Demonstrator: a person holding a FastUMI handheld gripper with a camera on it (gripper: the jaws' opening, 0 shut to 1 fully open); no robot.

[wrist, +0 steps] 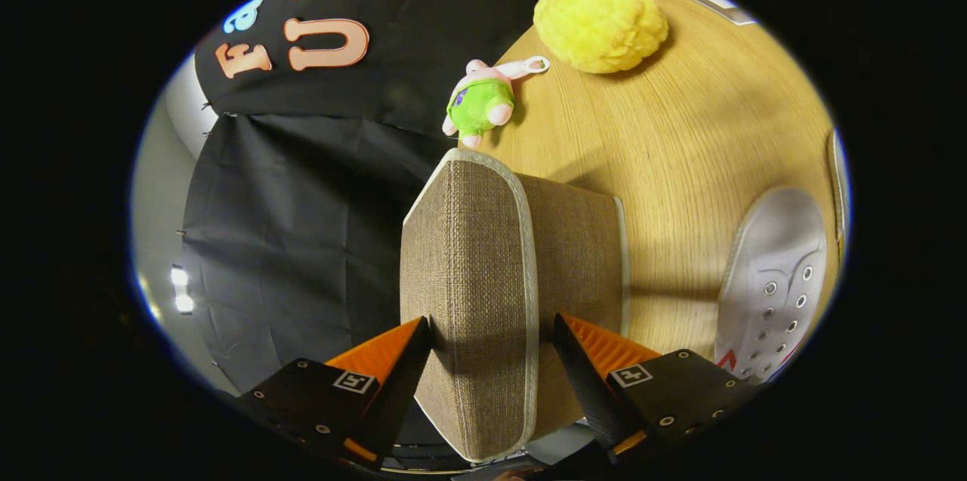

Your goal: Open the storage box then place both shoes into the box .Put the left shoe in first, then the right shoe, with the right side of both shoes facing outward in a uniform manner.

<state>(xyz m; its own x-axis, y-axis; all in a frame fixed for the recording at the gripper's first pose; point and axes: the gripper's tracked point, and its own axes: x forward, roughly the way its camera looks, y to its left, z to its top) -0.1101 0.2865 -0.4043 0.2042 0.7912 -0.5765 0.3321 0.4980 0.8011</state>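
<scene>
The storage box's lid (483, 254), brown woven fabric with a pale trim, stands on edge between my fingers, lifted off the wooden table (680, 141). My gripper (491, 334) is shut on it, one finger on each face near its lower end. A white lace-up shoe (778, 277) with metal eyelets lies on the table beyond the right finger, its toe pointing away from me. The box body is hidden behind the lid.
A fluffy yellow ball (600, 24) rests on the far part of the table. A small plush toy in green clothes (480, 103) with a keyring loop lies at the table's edge, just past the lid's far end. The black cloth wall hangs beyond.
</scene>
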